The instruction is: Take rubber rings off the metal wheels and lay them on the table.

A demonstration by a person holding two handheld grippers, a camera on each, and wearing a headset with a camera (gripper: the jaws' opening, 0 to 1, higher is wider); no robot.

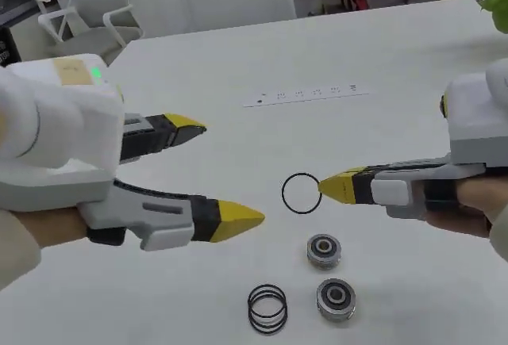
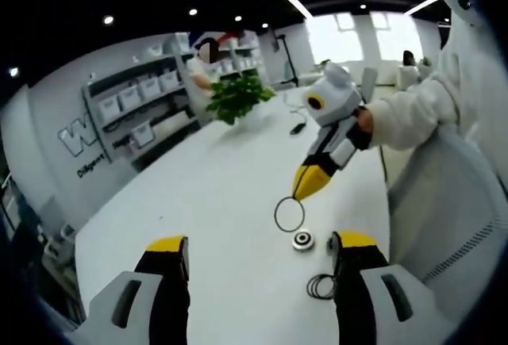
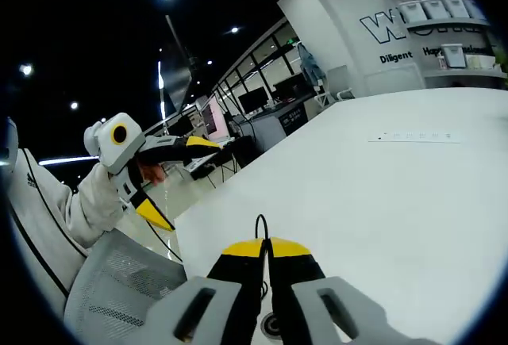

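My right gripper is shut on a thin black rubber ring, pinched at its right edge and held over the white table. From the left gripper view the same ring hangs below the right gripper's yellow tips. Two metal wheels lie on the table just in front of it. Loose black rings are stacked to their left. My left gripper is open and holds nothing, left of the ring. In the right gripper view it is raised at the left.
A strip of printed labels lies farther back on the table. White chairs stand beyond the far left edge. A green plant sits at the far right corner. Shelves with bins line the wall.
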